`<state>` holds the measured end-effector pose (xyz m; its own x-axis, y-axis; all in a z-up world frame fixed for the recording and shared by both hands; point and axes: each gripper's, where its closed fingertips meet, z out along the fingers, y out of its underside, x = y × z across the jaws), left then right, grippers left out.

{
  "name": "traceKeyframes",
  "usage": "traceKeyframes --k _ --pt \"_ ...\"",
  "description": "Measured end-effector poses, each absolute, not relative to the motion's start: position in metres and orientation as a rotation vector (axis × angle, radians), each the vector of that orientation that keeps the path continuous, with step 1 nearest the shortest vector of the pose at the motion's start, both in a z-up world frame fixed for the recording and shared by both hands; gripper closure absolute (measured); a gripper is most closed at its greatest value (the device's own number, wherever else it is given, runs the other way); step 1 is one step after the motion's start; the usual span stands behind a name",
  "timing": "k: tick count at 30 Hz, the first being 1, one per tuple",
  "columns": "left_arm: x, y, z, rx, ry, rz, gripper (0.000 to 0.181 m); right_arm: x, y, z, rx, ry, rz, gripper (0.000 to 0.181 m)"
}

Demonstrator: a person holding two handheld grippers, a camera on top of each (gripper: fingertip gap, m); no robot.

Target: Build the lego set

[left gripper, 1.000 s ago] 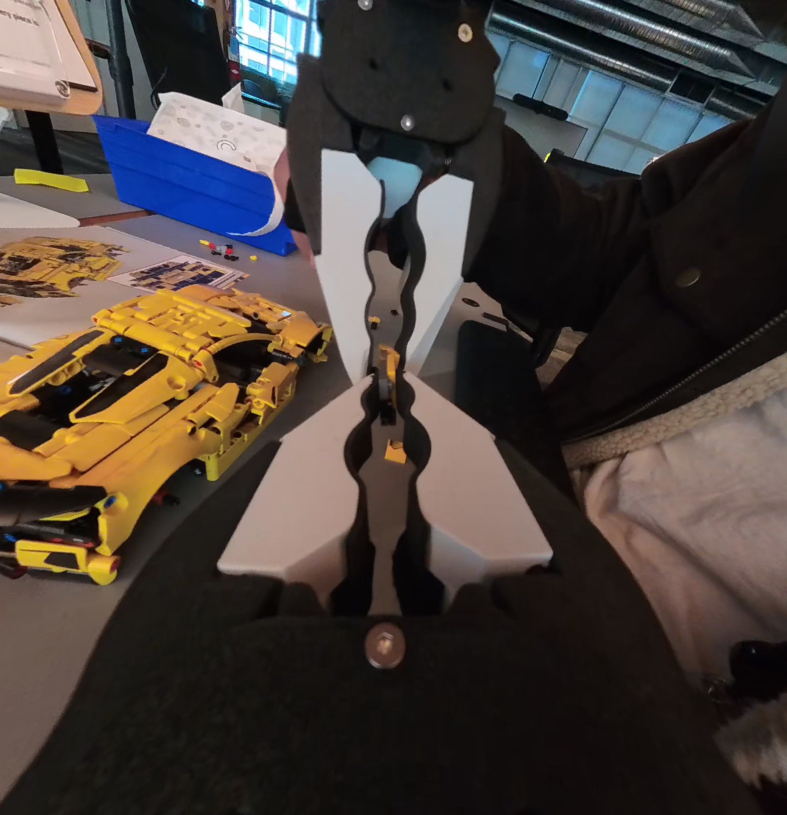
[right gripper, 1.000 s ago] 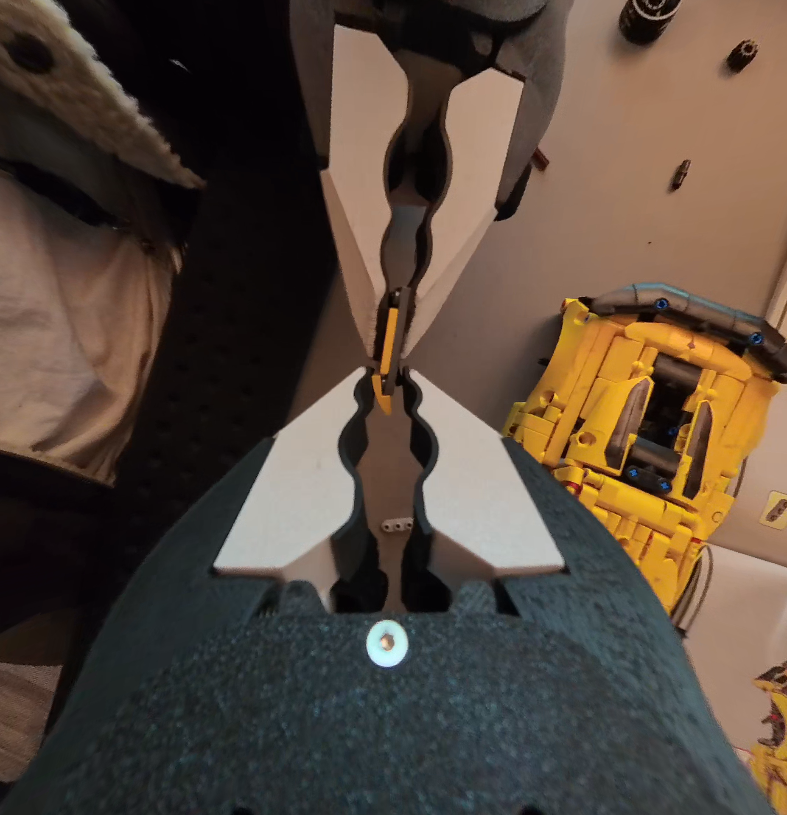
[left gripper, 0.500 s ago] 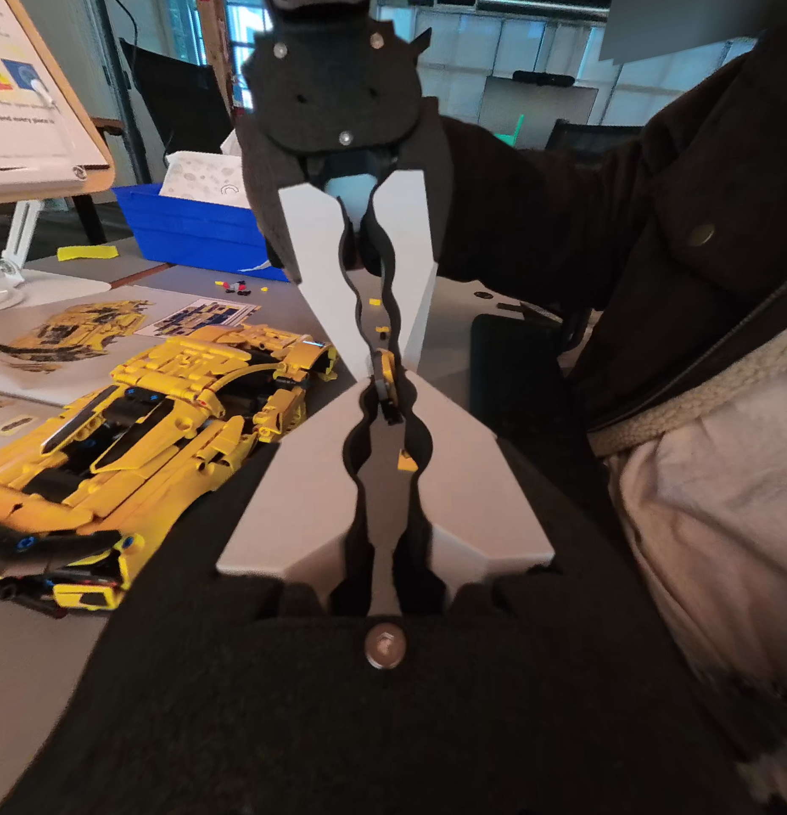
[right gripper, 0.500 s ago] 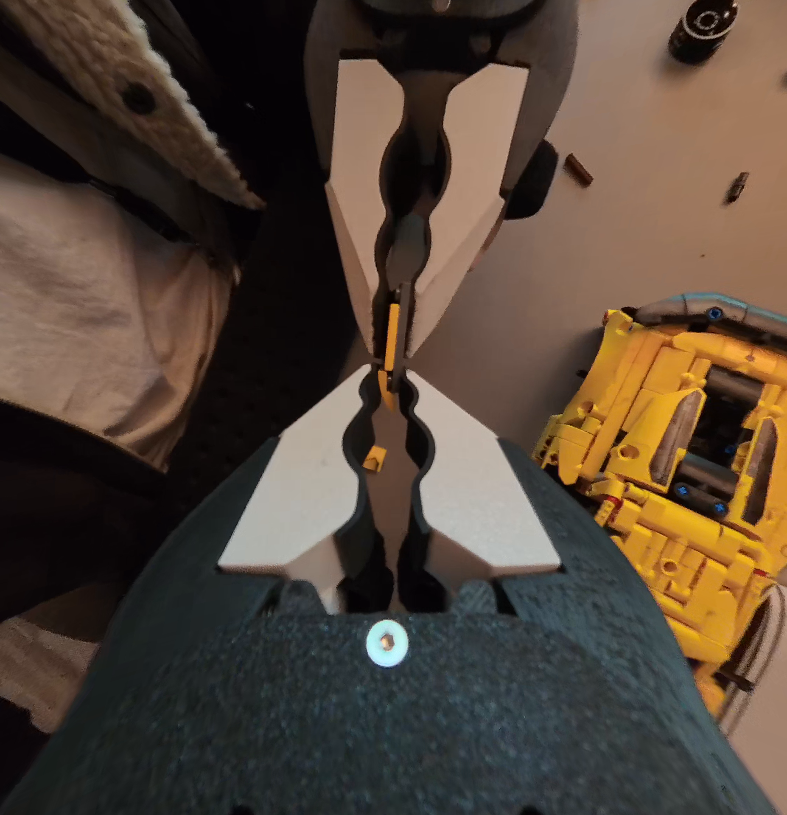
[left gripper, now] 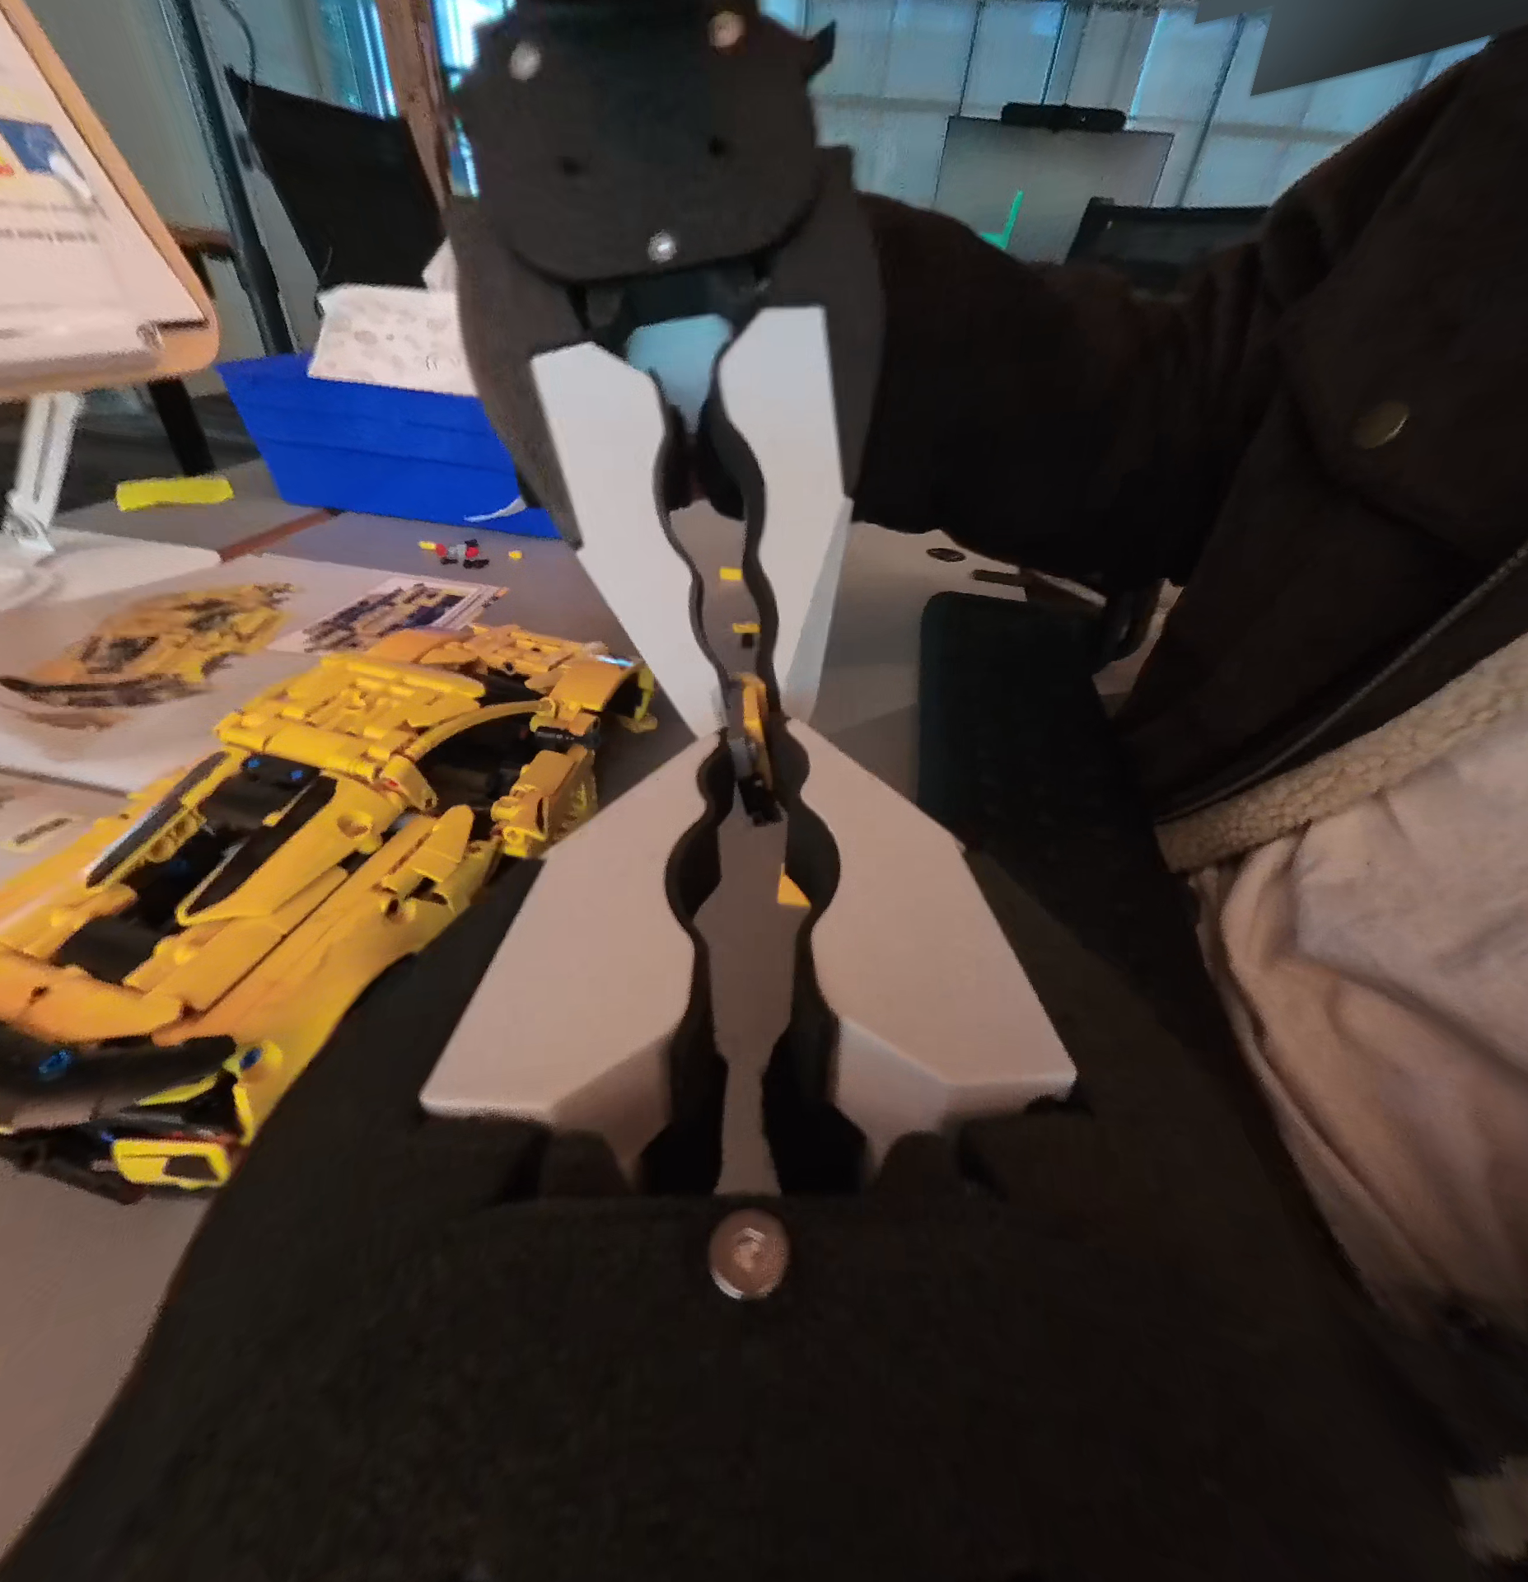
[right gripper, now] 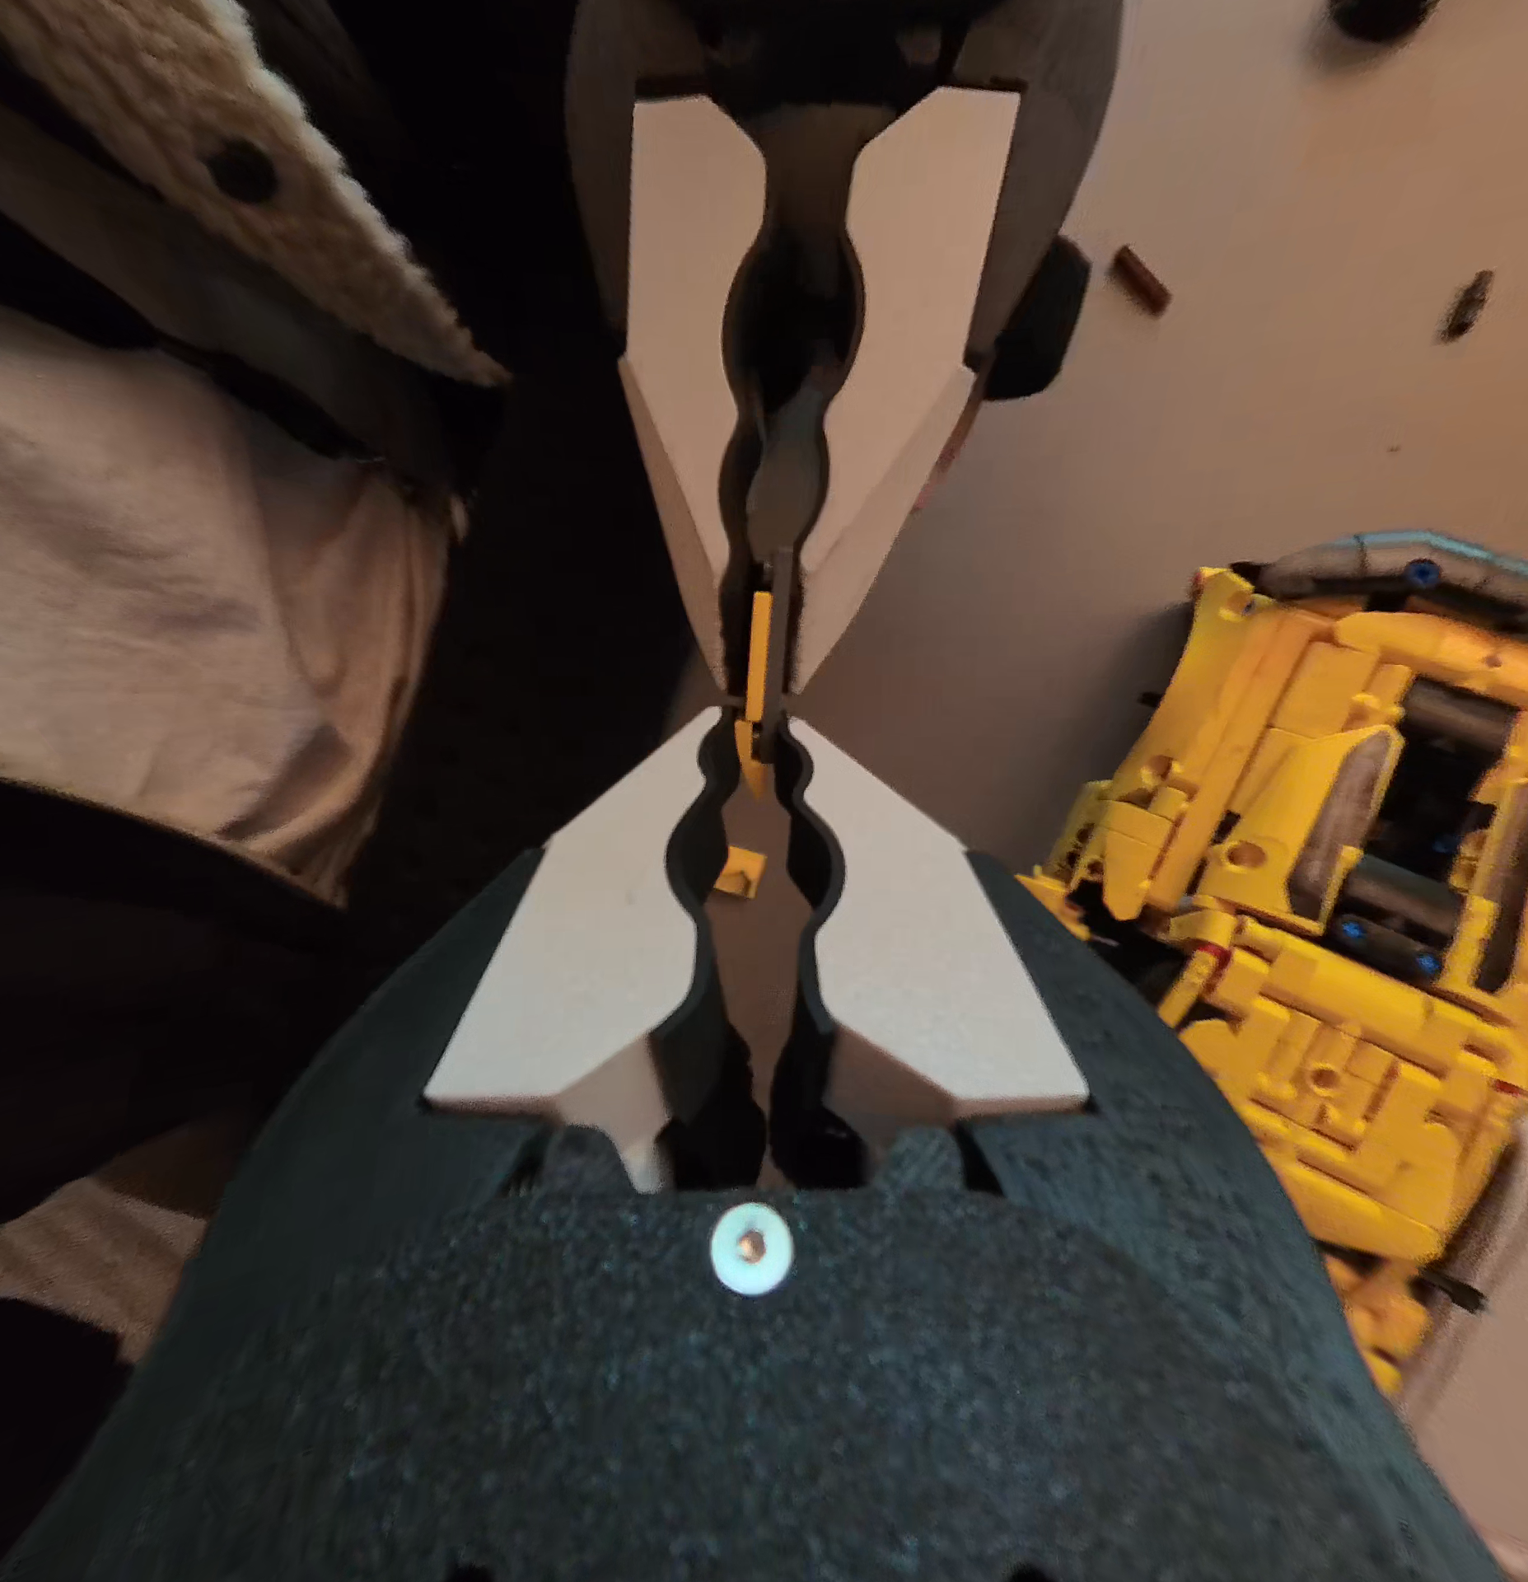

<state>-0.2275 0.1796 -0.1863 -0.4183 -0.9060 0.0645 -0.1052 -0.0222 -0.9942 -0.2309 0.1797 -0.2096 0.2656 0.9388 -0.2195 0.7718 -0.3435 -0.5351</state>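
Note:
My left gripper (left gripper: 750, 758) and right gripper (right gripper: 756, 732) meet tip to tip above the table's front edge. Both are shut on one small yellow and black lego piece (left gripper: 753, 728), which shows as a thin yellow strip in the right wrist view (right gripper: 758, 651). The right gripper (left gripper: 739, 698) comes down from above in the left wrist view. The left gripper (right gripper: 758, 680) comes from above in the right wrist view. The yellow lego car (left gripper: 315, 813) stands on the grey table to the left, and also shows in the right wrist view (right gripper: 1308, 856).
A loose yellow piece (right gripper: 739, 873) lies on the table under the grippers. A blue bin (left gripper: 384, 445), printed sheets (left gripper: 144, 633), small loose parts (left gripper: 461, 552) and a sign board (left gripper: 58, 257) are at the back. A black pad (left gripper: 1000, 728) and a person's dark jacket (left gripper: 1256, 385) are right. Only a small space, under 4 cm, lies between the two pairs of fingers.
Both grippers stay shut tip to tip on the small piece. They have shifted together over the table, so the car sits closer in both views and the loose yellow piece shows beneath.

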Motion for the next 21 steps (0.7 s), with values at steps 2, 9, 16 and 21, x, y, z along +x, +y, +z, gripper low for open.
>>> traceKeyframes --k 2,9,16,21 --pt "-0.228 0.178 -0.185 -1.055 1.587 -1.499 0.173 -0.232 0.175 -0.207 -2.206 -1.525 0.886 0.174" --pt "-0.225 0.176 -0.197 -1.121 1.632 -1.469 0.173 -0.230 0.175 -0.219 -2.227 -1.518 0.852 0.174" --pt "-0.226 0.189 -0.189 -1.202 1.541 -1.560 0.174 -0.230 0.192 -0.213 -2.260 -1.470 0.636 0.173" --pt "-0.232 0.193 -0.173 -1.183 1.452 -1.684 0.175 -0.236 0.198 -0.196 -2.181 -1.383 0.682 0.168"
